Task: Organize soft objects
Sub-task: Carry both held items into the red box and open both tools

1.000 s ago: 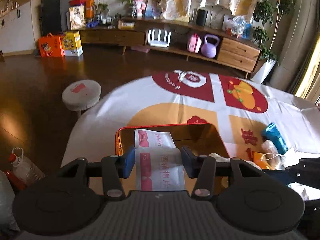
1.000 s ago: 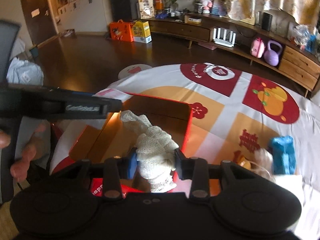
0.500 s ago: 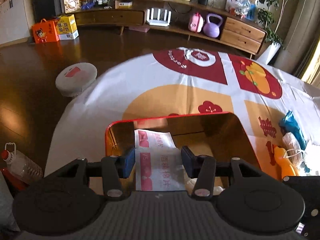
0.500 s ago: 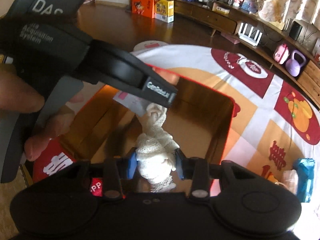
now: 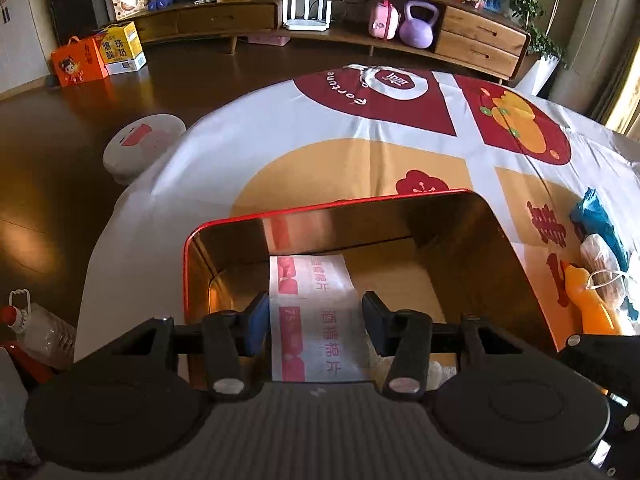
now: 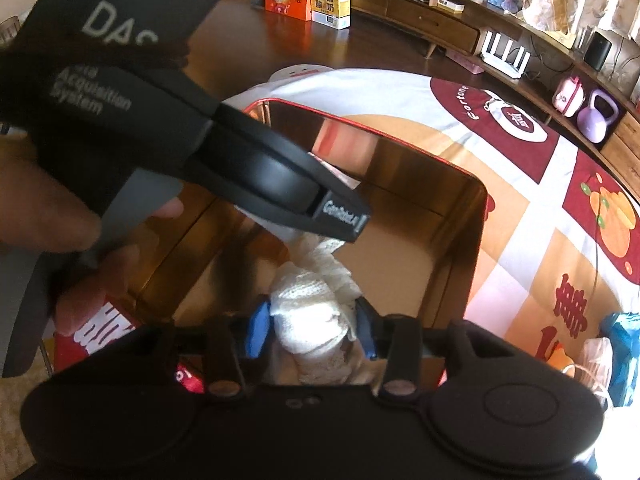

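My left gripper (image 5: 315, 326) is shut on a flat white packet with red print (image 5: 316, 320) and holds it inside the red-rimmed gold tin box (image 5: 320, 210). My right gripper (image 6: 312, 330) is shut on a white lace cloth bundle (image 6: 316, 312), also down inside the same box (image 6: 476, 240). The left gripper's black body (image 6: 224, 152) crosses the right wrist view above the box and hides the packet there.
The box sits on a table with a white, red and orange cloth (image 5: 360, 128). A blue bag (image 5: 596, 224), a clear wrapped bundle (image 5: 604, 264) and an orange item (image 5: 588, 296) lie to the box's right. A round stool (image 5: 140, 144) and a bottle (image 5: 36, 328) stand on the floor at left.
Both grippers have moved forward and lower into the box, each still holding its item. The left gripper's body now fills more of the right wrist view.
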Motion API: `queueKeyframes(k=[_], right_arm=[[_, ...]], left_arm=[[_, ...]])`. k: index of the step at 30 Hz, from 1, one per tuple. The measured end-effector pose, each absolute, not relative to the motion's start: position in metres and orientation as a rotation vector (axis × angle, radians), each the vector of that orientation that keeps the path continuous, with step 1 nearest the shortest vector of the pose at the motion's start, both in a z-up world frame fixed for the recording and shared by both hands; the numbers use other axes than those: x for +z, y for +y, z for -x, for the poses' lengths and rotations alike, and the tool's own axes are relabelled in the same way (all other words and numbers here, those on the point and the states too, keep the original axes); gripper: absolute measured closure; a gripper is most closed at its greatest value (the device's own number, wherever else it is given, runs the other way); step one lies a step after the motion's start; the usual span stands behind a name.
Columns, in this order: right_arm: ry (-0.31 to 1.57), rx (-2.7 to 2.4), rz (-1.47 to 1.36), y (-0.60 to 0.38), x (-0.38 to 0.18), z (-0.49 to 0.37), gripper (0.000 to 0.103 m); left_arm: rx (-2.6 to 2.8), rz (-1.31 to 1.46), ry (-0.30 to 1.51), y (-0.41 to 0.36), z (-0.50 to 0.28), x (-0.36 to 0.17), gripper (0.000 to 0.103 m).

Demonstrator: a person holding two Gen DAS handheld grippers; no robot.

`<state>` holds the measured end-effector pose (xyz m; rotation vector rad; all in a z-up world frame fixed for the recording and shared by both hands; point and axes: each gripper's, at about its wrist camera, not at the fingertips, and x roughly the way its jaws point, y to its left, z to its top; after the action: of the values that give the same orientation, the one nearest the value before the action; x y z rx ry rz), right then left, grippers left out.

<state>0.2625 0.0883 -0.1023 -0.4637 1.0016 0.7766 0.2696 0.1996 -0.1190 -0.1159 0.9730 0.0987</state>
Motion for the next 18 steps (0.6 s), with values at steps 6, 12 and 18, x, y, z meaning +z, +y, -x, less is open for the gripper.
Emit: queueKeyframes(k=[6,12,18], right_arm=[[0.998,0.795,0.445,0.084,-0.098,-0.257,0.041],[0.973,0.799,0.426,0.079,-0.086,-0.249,0.036],[0.945,0.801,0.399,0.068,-0.069,-0.243,0.028]], left_arm=[[0.096,0.13,0.94,0.198,-0.263,-0.112,0.033],[0.1,0.147,0.926,0.2,-0.254,-0.102,0.032],[0.12,0.151,0.887,0.199,-0.243,-0.085,0.028]])
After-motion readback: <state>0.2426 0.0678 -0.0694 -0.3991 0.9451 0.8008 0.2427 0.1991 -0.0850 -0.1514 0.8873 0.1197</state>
